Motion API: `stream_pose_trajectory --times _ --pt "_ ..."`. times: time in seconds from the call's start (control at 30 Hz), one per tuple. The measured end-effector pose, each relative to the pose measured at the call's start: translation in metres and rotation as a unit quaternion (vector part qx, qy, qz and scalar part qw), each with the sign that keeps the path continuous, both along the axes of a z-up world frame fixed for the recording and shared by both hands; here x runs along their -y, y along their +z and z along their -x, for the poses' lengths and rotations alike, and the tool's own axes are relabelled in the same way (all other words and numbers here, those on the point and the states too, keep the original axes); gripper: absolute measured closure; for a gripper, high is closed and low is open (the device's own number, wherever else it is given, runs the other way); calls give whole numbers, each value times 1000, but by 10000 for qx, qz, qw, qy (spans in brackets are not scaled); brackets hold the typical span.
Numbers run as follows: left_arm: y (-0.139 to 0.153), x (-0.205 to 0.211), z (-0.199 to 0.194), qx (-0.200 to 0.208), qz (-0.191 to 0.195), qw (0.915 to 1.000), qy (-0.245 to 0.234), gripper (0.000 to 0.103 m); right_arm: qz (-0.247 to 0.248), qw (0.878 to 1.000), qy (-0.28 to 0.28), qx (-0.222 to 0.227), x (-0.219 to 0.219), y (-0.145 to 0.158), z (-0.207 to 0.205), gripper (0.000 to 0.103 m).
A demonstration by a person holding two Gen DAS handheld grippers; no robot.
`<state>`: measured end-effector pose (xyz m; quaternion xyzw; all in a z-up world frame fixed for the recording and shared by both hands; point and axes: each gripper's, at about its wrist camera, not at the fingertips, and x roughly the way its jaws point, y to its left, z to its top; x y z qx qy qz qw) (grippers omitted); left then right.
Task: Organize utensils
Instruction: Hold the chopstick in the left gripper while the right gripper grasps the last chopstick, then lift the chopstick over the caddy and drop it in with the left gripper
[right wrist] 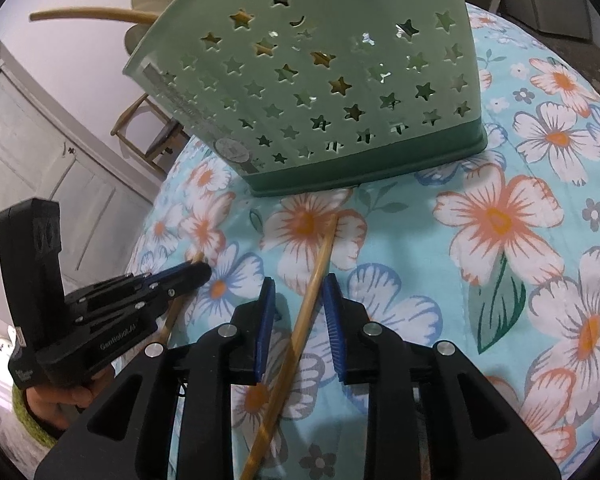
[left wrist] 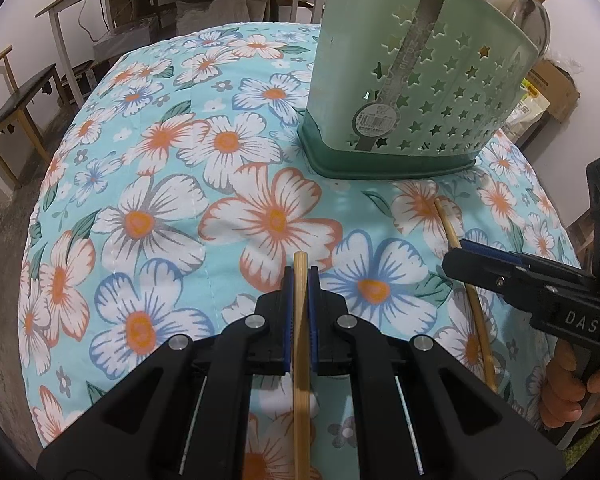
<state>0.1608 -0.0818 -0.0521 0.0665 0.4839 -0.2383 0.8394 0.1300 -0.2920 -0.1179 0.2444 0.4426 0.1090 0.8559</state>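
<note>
My left gripper [left wrist: 300,276] is shut on a bamboo chopstick [left wrist: 301,360], which runs straight back between its blue pads just above the floral cloth. A second chopstick [right wrist: 312,292] lies on the cloth, pointing toward the green star-punched utensil holder [right wrist: 340,92]. My right gripper [right wrist: 299,280] straddles it, open, with a gap on both sides of the stick. In the left wrist view the right gripper [left wrist: 460,249] sits over that lying chopstick [left wrist: 448,224], right of the holder [left wrist: 400,80]. The right wrist view shows the left gripper [right wrist: 202,270] at the left.
The round table's floral cloth [left wrist: 220,140] drops away on all sides. Wooden handles [right wrist: 100,12] and a metal spoon [left wrist: 534,16] stick out of the holder. A wooden bench [left wrist: 20,100], a cardboard box [left wrist: 552,80] and a white door [right wrist: 40,152] stand beyond the table.
</note>
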Motion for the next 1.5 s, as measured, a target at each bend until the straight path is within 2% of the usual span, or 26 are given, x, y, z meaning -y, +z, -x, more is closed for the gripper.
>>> stream_pose_trajectory --times 0.1,0.2,0.27,0.37,0.53,0.67,1.07,1.2,1.27,1.43,1.5 --pt "0 -1 -1 -7 14 10000 -3 98 70 9999 -92 -66 2 0 -2 91" --pt "3 0 -2 -37 58 10000 8 98 -71 9998 -156 -68 7 1 -1 92" --pt "10 -3 -3 -47 240 9997 12 98 -15 9998 -188 33 8 8 3 93" --pt "27 -5 -1 77 474 9988 -11 98 -12 9994 -215 272 12 22 9 95" --pt "70 -11 3 63 1251 9919 -213 98 10 9971 -251 725 17 51 19 96" --pt "104 -11 11 342 1532 9868 -399 98 69 9947 -272 994 19 68 26 96" --pt "166 1 26 1043 1698 9763 -845 98 86 9932 -353 1107 27 75 33 96" --pt "196 13 27 1456 1839 9671 -981 98 56 9932 -398 1096 29 74 33 96" --pt "214 20 26 1721 2001 9594 -999 98 43 9931 -425 1094 31 74 34 96" --pt "263 37 22 2591 2504 9283 -918 98 -16 9930 -484 1079 35 74 34 96" --pt "275 44 17 2780 2667 9190 -838 98 -37 9929 -504 1074 36 74 34 96"
